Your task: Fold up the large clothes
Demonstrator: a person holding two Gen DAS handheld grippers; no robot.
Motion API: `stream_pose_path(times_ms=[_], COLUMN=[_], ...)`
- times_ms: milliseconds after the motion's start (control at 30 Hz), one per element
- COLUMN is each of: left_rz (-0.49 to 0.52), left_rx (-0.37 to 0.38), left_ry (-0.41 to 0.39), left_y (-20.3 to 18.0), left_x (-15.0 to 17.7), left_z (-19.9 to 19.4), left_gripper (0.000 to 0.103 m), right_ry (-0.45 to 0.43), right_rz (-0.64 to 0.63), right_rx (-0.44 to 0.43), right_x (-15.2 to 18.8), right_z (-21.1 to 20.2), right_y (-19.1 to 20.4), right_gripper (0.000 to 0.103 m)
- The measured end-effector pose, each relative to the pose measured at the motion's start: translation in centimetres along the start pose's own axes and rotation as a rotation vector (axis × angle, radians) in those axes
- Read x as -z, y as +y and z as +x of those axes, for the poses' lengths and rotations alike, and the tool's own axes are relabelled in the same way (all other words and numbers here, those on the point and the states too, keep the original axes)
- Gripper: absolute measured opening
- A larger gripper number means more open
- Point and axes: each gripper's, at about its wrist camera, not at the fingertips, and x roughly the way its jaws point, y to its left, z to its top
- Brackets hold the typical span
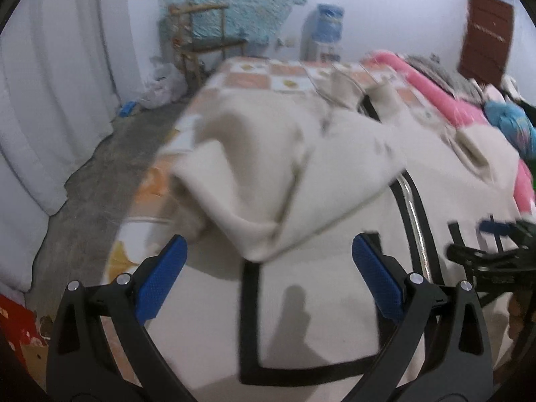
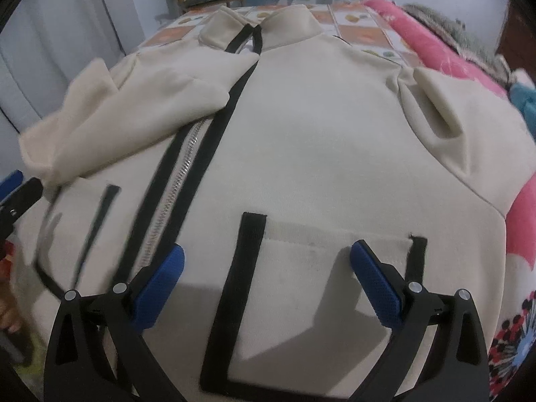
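Two grippers hang over a cream zip-up jacket (image 2: 318,140) spread front-up on a bed, its stand-up collar (image 2: 288,25) at the far end and its hem toward the cameras. The left gripper (image 1: 268,268) has its blue-padded fingers (image 1: 160,278) spread wide with nothing between them; it sits above the lower left panel of the jacket, where a black-trimmed pocket (image 1: 284,328) shows. Just ahead of it, the left sleeve (image 1: 268,174) lies folded across the body in a loose heap, its cuff end nearest the fingers, though motion blur hides the detail. The right gripper (image 2: 266,274) is likewise spread wide and empty, poised over the other black-edged pocket (image 2: 301,301) on the right panel. The metal zipper (image 2: 174,201) with its black tape runs from the collar down to the hem, left of this gripper. The right sleeve (image 2: 449,117) lies bunched at the jacket's far right shoulder. Beneath the jacket lies a checked bedsheet (image 2: 361,33) in orange and white, with a pink blanket (image 2: 445,57) along the right side. A wooden chair (image 1: 204,40) and a water dispenser (image 1: 323,33) stand against the far wall, and a white curtain (image 1: 57,100) hangs on the left.
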Motion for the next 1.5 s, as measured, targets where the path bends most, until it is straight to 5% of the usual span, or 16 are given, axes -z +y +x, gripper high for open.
stream_pose_path(times_ms=[233,400,600,867,967,1033,1133,1300,1500], left_rz=[-0.038,-0.065,-0.108,-0.121,-0.113,-0.112,-0.101,-0.099,-0.105], left_rx=[-0.021,0.003,0.053,0.074,0.069,0.073,0.068,0.077,0.108], left_ry=[-0.043,0.002,0.032,0.062,0.057,0.052,0.045,0.041,0.011], left_y=[2.4,3.3,3.9,3.9,3.7,3.8,3.6,3.7,4.0], left_x=[-0.4,0.2,1.2,2.2,2.2,2.3,2.5,2.5,2.2], left_z=[0.0,1.5,2.3,3.3,3.3,3.2,3.3,3.2,1.9], left_gripper=[0.094,0.075,0.068,0.064,0.064,0.064,0.064,0.063,0.062], right_ry=[-0.085,-0.092,-0.044,0.099,0.122,0.119,0.076,-0.047,-0.133], right_rz=[0.052,0.029,0.034,0.142,0.153,0.138,0.101,0.000,-0.226], right_rx=[-0.124,-0.193,-0.238,-0.176,-0.164,-0.192,-0.211,-0.361,-0.484], right_x=[-2.5,-6.6,-13.3,-17.6,-17.7,-17.7,-17.5,-15.8,-8.9], right_z=[-5.4,-6.1,-1.0,8.0,9.3,8.9,7.1,1.0,-5.5], right_y=[-1.6,-0.9,0.7,0.0,0.0,0.3,0.8,1.3,1.2], right_gripper=[0.096,0.096,0.090,0.062,0.040,0.010,0.006,0.006,0.006])
